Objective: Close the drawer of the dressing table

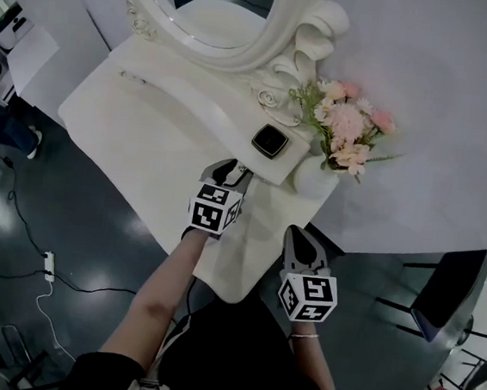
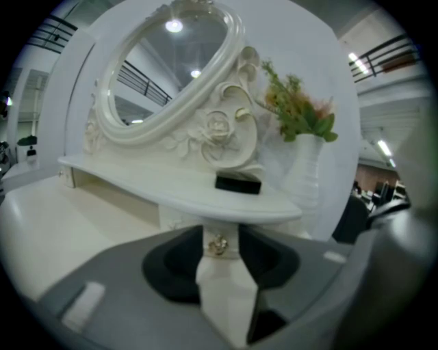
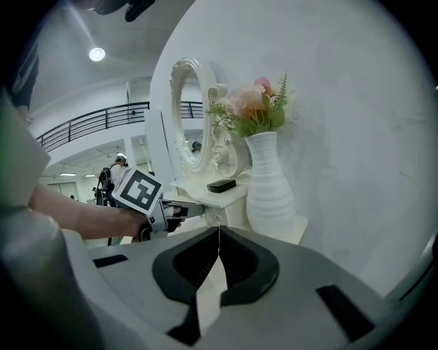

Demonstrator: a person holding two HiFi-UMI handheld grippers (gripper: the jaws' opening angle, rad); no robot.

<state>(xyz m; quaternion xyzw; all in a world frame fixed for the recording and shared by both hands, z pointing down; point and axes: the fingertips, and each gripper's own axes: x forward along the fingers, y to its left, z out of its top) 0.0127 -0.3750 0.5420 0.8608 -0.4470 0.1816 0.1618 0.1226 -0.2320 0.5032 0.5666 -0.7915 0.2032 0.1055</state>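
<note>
Just ahead of the left hand-held gripper, in the head view, runs the raised shelf of the white counter, smooth and matt, with a curved front edge. On the shelf, a little beyond the tips, lies a flat, square black box with a pale rim. To its right a rounded white vase holds pink and cream flowers. Farther off stands an oval mirror in a carved, scrolled white frame. The right hand-held gripper hangs nearer the person, off the counter's rounded corner, over a dark glossy floor.

In the left gripper view, the drawer shows as a flat white panel tucked under the shelf edge, straight in front of the jaws. Its small gold knob, lumpy and shiny, sits between the jaw tips. The jaws stand a little apart, with a sliver of white panel on either side of the knob, so they flank it without clearly pinching it. Whether the drawer is fully in cannot be told. Above it, the box rests on the shelf.

In the right gripper view, the jaws meet at their tips and hold nothing. Ahead and to their right stands the vase, ribbed and bulging, filled with the flowers. Ahead and to their left, the left hand-held gripper reaches the drawer under the shelf, its marker cube facing this way.
</note>
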